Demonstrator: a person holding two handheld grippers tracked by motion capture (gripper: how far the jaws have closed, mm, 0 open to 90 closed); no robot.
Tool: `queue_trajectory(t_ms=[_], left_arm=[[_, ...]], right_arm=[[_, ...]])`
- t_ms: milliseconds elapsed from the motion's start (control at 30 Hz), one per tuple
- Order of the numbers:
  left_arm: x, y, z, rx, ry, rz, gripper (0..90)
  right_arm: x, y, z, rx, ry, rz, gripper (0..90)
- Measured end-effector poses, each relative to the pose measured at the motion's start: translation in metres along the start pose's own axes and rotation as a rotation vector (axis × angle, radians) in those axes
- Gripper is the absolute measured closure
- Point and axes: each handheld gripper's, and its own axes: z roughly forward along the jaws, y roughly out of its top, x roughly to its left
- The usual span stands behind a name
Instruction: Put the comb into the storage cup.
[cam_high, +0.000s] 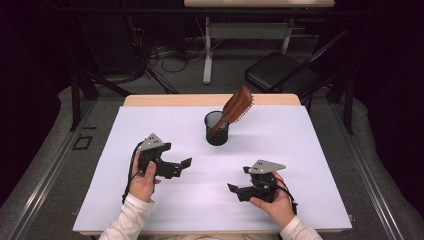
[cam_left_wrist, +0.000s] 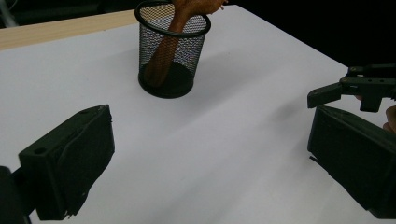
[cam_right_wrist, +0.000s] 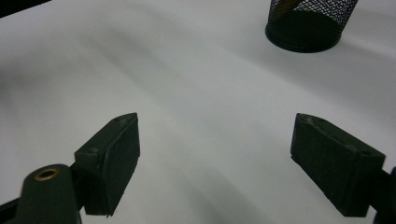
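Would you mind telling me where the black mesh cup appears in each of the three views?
High view: the mesh cup stands just above centre, on the white table.
Left gripper view: top, left of centre, hairbrush handle inside.
Right gripper view: top right corner, cropped.
Shared landmark: the white table.

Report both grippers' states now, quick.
Left gripper: open, holding nothing.
Right gripper: open, holding nothing.

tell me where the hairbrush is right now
In the high view the hairbrush stands handle-down in the black mesh cup, mid-table toward the far edge.
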Motion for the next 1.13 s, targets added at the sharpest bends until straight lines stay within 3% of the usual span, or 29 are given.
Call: queue_trajectory(t_ms=[1133], left_arm=[[0.0009, -0.0028, 0.0027, 0.006, 0.005, 0.011, 0.7]], right_arm=[[-0.007, -0.0024, -0.0018, -0.007, -0.005, 0.026, 15.7]])
